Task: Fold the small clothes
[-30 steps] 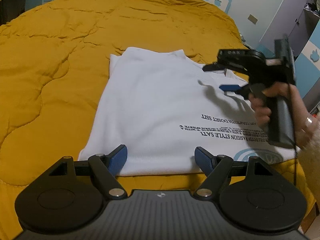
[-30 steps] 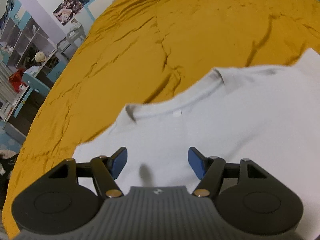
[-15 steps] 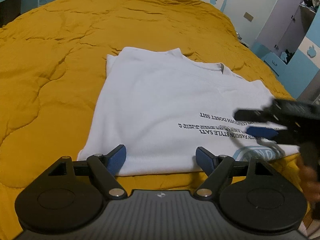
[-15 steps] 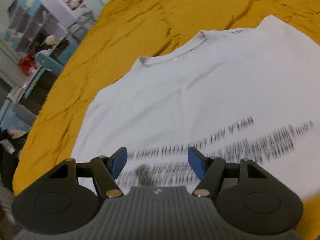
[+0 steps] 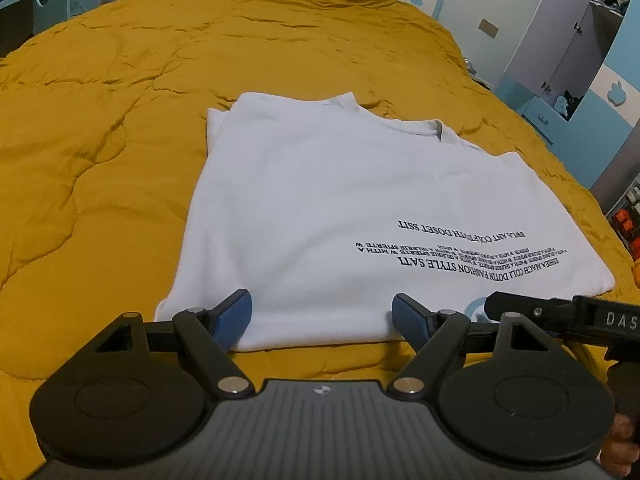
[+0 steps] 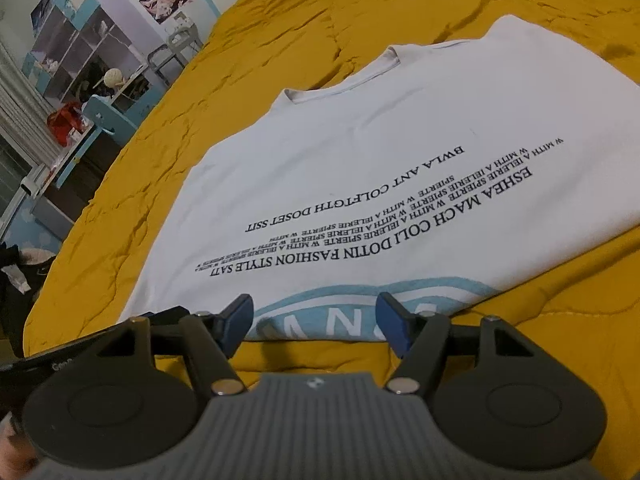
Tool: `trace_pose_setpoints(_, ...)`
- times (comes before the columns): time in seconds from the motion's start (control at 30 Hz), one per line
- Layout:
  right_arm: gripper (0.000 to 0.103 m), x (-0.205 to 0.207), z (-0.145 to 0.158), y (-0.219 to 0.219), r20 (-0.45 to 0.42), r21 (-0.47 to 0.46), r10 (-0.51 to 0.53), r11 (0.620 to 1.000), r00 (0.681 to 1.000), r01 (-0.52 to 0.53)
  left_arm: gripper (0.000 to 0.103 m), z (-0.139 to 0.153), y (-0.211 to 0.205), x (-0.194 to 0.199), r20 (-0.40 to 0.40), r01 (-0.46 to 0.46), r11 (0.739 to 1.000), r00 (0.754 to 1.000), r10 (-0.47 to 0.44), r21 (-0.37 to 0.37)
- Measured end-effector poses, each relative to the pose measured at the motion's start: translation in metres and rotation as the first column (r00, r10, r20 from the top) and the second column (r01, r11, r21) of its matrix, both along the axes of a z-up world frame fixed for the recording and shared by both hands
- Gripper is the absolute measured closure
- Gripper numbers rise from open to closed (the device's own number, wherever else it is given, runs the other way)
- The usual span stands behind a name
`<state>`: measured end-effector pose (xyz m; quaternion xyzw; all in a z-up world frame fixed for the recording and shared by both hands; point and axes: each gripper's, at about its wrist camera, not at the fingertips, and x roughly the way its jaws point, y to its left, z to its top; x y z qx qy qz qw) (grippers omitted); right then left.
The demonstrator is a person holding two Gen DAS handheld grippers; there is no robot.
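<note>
Left wrist view: the white T-shirt (image 5: 340,208) lies flat on the yellow bed (image 5: 100,152), already folded narrower, collar toward the bed's far edge, its printed bottom edge at the near edge. The likely next step is folding that edge up toward the collar; pinching both near corners together and lifting evenly should keep the layers aligned. Both the left gripper (image 5: 322,316) and the right gripper (image 6: 316,316) hover spread wide at the near edge, holding nothing.
</note>
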<state>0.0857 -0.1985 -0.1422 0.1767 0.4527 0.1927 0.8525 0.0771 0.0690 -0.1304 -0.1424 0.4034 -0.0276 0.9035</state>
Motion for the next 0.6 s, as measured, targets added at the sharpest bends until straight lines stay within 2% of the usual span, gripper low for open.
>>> trace_pose_setpoints(0.13,0.039,-0.005,-0.002,0.0,0.032,-0.009,0.011,1.0,0.999,-0.011,0.004,-0.003,0.001,0.001,0.005,0.023,1.0,1.0,-0.023,-0.012)
trace_pose_setpoints(0.27,0.039,-0.01,-0.004,-0.008,0.038,0.044,-0.03,0.999,0.999,0.028,0.003,-0.001,0.001,0.003,-0.01,0.067,0.998,0.998,-0.067,0.009)
trace_pose_setpoints(0.4,0.039,-0.016,0.001,-0.014,0.054,0.083,-0.052,0.995,0.997,0.048,0.008,0.013,0.013,0.005,-0.037,0.078,0.996,0.996,-0.079,-0.036)
trace_pose_setpoints(0.43,0.036,-0.018,0.006,-0.016,0.054,0.105,-0.05,0.994,0.997,0.044,0.008,0.017,0.019,0.007,-0.05,0.083,0.996,0.995,-0.085,-0.043)
trace_pose_setpoints(0.5,0.033,-0.024,0.02,-0.013,0.082,0.158,0.024,0.987,0.996,-0.037,0.008,0.025,0.034,0.011,-0.066,0.072,0.996,0.995,-0.075,-0.049)
trace_pose_setpoints(0.53,0.033,-0.029,0.029,-0.007,0.121,0.143,0.064,0.986,0.991,-0.081,0.008,0.029,0.044,0.013,-0.072,0.056,0.997,0.996,-0.06,-0.062)
trace_pose_setpoints(0.6,0.031,-0.045,0.048,0.016,0.247,0.001,0.156,0.987,0.956,-0.161,0.008,0.035,0.067,0.021,-0.09,0.009,0.996,0.996,-0.018,-0.093)
